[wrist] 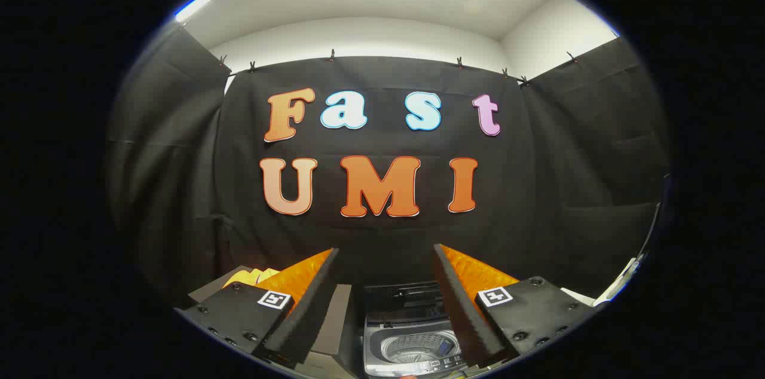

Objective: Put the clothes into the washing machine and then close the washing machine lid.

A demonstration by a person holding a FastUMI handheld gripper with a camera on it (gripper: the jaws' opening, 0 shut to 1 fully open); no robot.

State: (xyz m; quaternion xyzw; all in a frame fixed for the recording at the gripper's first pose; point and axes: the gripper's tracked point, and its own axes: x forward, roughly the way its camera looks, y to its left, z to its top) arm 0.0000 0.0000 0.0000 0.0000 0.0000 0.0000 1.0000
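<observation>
The gripper (385,295) is held open, with nothing between its fingers. The washer (412,340), lid raised, is seen at bottom centre between them. Yellow cloth (251,276) is glimpsed at lower left.

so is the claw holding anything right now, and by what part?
Nothing held. The claw is open, its fingers spread apart with only air between them; the washing machine sits below, lid up, and yellow clothes lie off beside one finger.

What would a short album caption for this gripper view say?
Open tool held high above a washing machine with its lid up, yellow clothes off to the left.
</observation>
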